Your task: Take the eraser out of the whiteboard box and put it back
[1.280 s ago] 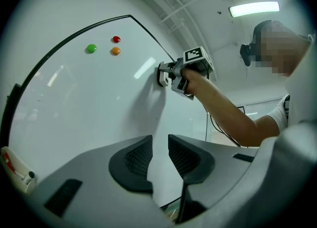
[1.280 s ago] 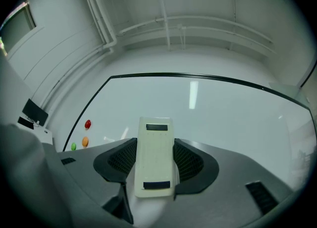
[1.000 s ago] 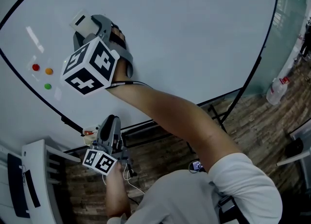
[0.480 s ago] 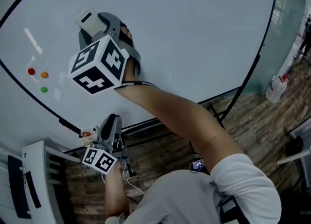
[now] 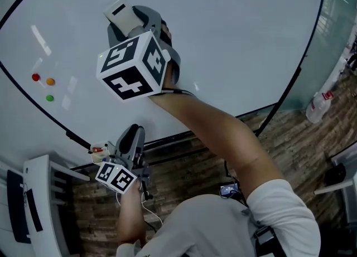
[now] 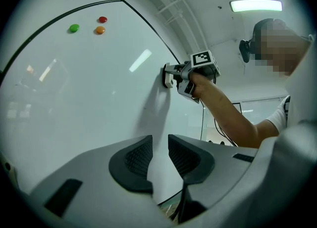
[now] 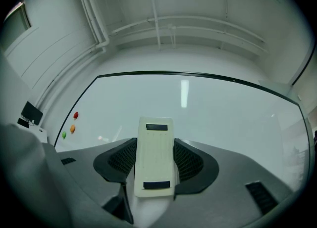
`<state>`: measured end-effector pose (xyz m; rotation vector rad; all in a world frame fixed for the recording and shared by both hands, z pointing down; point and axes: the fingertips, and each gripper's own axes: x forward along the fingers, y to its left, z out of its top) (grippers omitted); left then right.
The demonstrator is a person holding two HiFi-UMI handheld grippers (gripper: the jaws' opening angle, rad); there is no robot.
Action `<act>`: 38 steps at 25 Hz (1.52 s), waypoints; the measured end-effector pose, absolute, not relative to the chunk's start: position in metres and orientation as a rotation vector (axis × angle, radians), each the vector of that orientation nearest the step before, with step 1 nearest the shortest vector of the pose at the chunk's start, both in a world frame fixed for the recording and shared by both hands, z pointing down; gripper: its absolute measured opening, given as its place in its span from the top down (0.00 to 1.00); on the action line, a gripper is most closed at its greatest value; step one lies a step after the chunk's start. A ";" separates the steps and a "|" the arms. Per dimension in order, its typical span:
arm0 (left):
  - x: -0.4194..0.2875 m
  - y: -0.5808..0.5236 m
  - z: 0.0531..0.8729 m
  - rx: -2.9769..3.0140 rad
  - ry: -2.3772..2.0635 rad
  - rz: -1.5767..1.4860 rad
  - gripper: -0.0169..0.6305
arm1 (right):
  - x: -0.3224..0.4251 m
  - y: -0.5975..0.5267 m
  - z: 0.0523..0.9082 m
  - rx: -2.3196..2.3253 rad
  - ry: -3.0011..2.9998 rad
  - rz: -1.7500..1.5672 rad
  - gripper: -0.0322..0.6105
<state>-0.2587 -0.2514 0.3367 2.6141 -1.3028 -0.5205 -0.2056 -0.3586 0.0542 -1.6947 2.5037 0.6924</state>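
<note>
The eraser [image 7: 156, 172] sits clamped lengthwise between the right gripper's [image 7: 155, 145] fingers [image 7: 187, 161], its far end sticking out past the fingertips and up at the whiteboard [image 7: 223, 118] (touching it or a hair short, we cannot tell). Off to the left of those fingers, three coloured magnets [image 7: 73, 123] cling to the board. The left gripper [image 6: 159, 140] hangs low, its fingers [image 6: 133, 160] drawn near each other with a thin slit between them and nothing in it. We judge the eraser is out of its box and the return is yet to be done. Next we would need to find the box, which we cannot pick out in any view, line the eraser up with it and let go.
</note>
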 end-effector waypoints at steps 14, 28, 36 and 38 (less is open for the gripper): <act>-0.218 -0.263 0.332 2.646 -1.245 -0.499 0.83 | -0.145 -0.365 0.049 -1.764 2.448 0.692 0.56; -0.174 -0.275 0.329 2.680 -1.190 -0.462 0.83 | -0.080 -0.373 0.046 -1.817 2.400 0.690 0.56; -0.157 -0.280 0.326 2.690 -1.185 -0.442 0.83 | -0.047 -0.380 0.045 -1.842 2.386 0.690 0.56; -0.152 -0.280 0.327 2.692 -1.183 -0.439 0.83 | -0.038 -0.380 0.046 -1.850 2.380 0.692 0.56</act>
